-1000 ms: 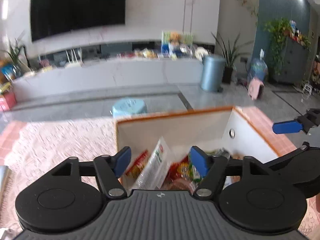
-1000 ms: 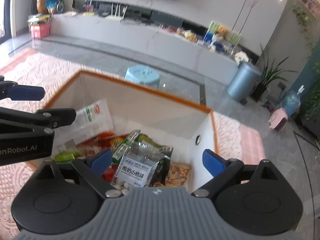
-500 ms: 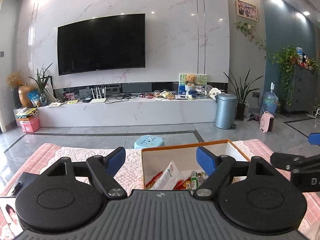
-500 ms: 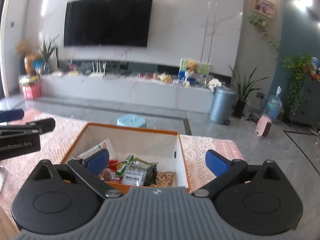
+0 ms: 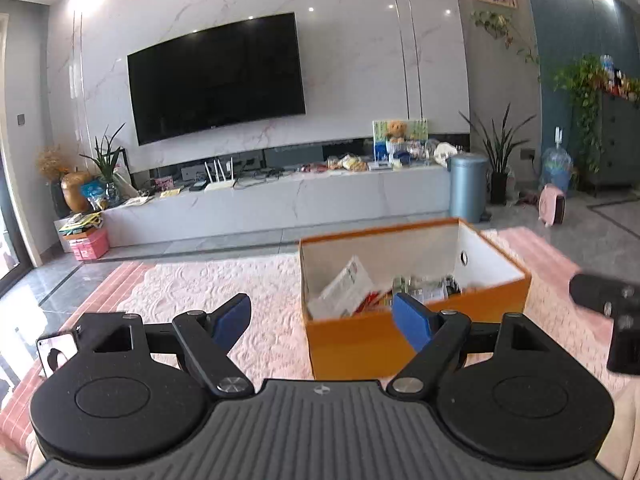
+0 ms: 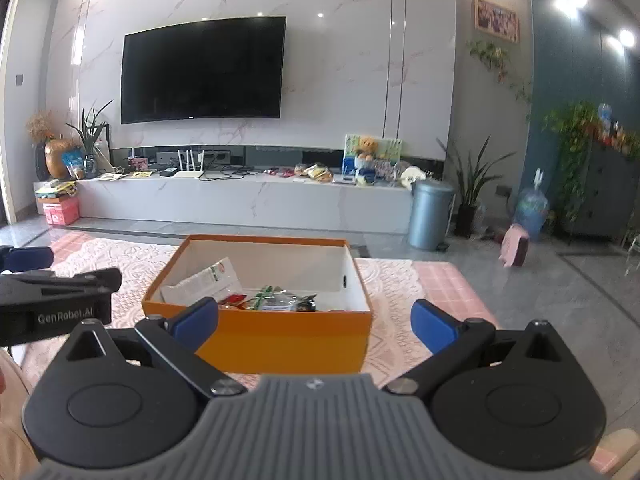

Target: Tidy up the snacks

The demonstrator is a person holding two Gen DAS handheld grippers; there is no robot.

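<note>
An orange box (image 5: 380, 344) (image 6: 288, 336) with white inside walls stands on a pink lace cloth. It holds several snack packets: a white packet (image 5: 346, 290) (image 6: 204, 282) leaning at the left and green and dark packets (image 6: 280, 302) in the middle. My left gripper (image 5: 322, 320) is open and empty, held back from the box's near left corner. My right gripper (image 6: 314, 320) is open wide and empty, in front of the box's near wall. The left gripper's side shows at the left of the right wrist view (image 6: 52, 304).
The pink lace cloth (image 5: 200, 292) covers the table. A phone (image 5: 56, 354) lies at its left edge. Beyond are a grey floor, a long white TV bench (image 6: 240, 200), a grey bin (image 6: 432, 216) and potted plants.
Both grippers have pulled up and back from inside the box. The box now sits farther ahead and the whole room shows. Both jaws stay open and empty.
</note>
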